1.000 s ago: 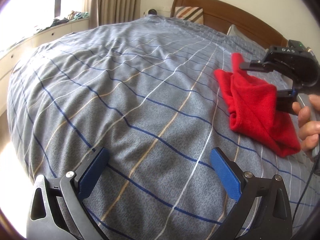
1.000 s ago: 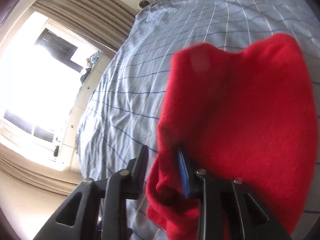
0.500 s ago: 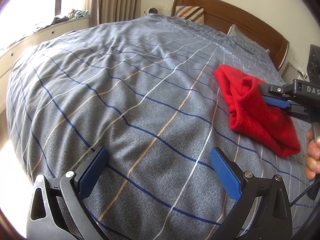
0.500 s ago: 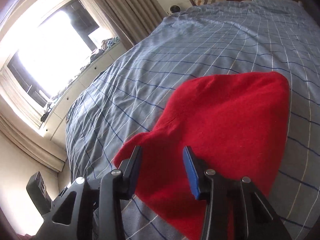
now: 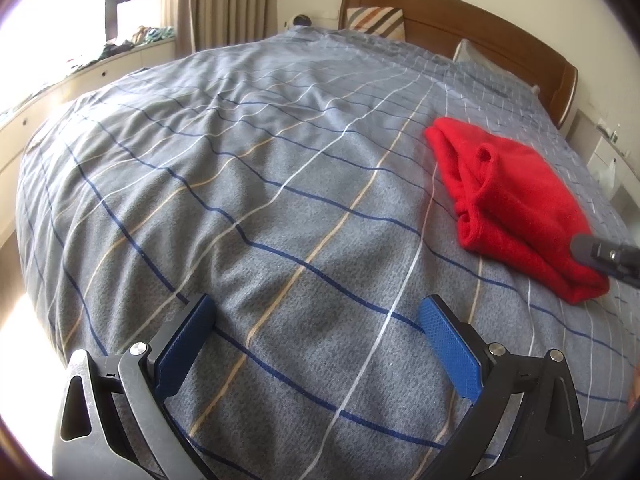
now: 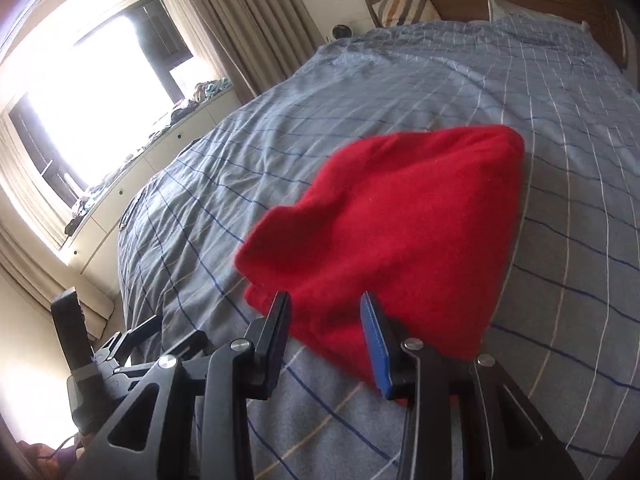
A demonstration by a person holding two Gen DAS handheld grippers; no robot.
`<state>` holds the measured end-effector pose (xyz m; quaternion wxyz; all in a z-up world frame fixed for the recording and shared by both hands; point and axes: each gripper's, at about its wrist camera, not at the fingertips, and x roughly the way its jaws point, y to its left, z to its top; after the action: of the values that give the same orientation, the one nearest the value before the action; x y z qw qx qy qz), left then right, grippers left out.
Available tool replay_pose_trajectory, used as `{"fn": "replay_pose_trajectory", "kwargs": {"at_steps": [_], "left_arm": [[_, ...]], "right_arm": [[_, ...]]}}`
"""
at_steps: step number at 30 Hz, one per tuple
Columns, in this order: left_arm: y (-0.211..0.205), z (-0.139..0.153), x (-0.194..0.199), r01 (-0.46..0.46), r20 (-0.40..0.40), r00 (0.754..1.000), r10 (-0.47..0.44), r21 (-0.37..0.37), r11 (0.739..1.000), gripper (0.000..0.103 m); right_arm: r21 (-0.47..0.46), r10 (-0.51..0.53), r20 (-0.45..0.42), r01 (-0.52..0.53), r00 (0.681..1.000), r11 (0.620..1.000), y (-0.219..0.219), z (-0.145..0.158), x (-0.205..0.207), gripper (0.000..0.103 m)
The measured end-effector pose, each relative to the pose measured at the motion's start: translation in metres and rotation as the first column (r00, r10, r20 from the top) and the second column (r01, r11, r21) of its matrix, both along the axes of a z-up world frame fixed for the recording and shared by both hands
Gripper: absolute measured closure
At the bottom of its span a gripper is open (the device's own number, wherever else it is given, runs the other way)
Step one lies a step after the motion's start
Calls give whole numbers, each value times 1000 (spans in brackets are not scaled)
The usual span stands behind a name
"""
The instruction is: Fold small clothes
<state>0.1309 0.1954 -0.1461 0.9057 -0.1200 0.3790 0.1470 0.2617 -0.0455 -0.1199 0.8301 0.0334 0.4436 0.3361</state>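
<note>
**Left wrist view: both tools free, red cloth folded on the bed**

Left wrist view has the left gripper [image 5: 316,336] low over the grey checked bedcover [image 5: 240,184], level and pointing toward the wooden headboard [image 5: 472,28]. Its blue pads [image 5: 450,346] stand wide apart with only bedcover between them. The red garment [image 5: 516,208] lies folded on the cover at about 2 o'clock, well apart from this tool. A dark tip of the other tool shows at 3 o'clock, beside the garment's near corner.

Right wrist view: the right gripper [image 6: 326,320] hangs just above the near edge of the red garment [image 6: 392,232], tilted. Its fingers are parted and no cloth is caught between them. A striped pillow [image 6: 404,6] leans on the headboard at 12 o'clock, and curtains [image 6: 248,24] hang at 11 o'clock
</note>
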Motion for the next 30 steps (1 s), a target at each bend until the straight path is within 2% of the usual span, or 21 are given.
{"fn": "replay_pose_trajectory", "kwargs": {"at_steps": [2,5,7,9,10,11,14,17,22,30], "left_arm": [[-1,0,-1,2,-3,1000,-2,6,1000,1],[-3,0,-4,4,-1,1000,-4,3,1000,1],[-3,1,-6,9,5,1000,-9,-4,1000,1],[-4,2,-8,21,26,999,-20,-34,999,1],[-4,4,-9,29,38,999,-27,-50,998,1],[-5,5,-10,36,47,998,-33,-61,998,1],[-12,6,-13,58,58,997,-55,-59,997,1],[-23,4,-11,67,45,997,-66,-18,998,1],[-35,0,-10,76,22,997,-77,46,996,1],[-37,-4,-9,79,1,997,-80,71,994,1]], "right_arm": [[-17,-9,-80,8,997,1000,-10,-27,-4,68],[-18,-9,-88,7,996,1000,-20,-40,-32,68],[-25,-23,-36,22,999,999,-27,-35,-55,65],[-30,-50,23,51,998,998,-38,-28,-78,50],[-27,-72,52,74,996,997,-45,-25,-90,40],[-22,-97,82,99,992,995,-53,-21,-102,36],[-34,-139,163,146,977,989,-72,-16,-132,35],[-64,-160,215,178,963,982,-89,-16,-153,35],[-60,-200,207,216,958,975,-113,-25,-171,35],[-16,-248,177,254,953,967,-124,-30,-176,34]]}}
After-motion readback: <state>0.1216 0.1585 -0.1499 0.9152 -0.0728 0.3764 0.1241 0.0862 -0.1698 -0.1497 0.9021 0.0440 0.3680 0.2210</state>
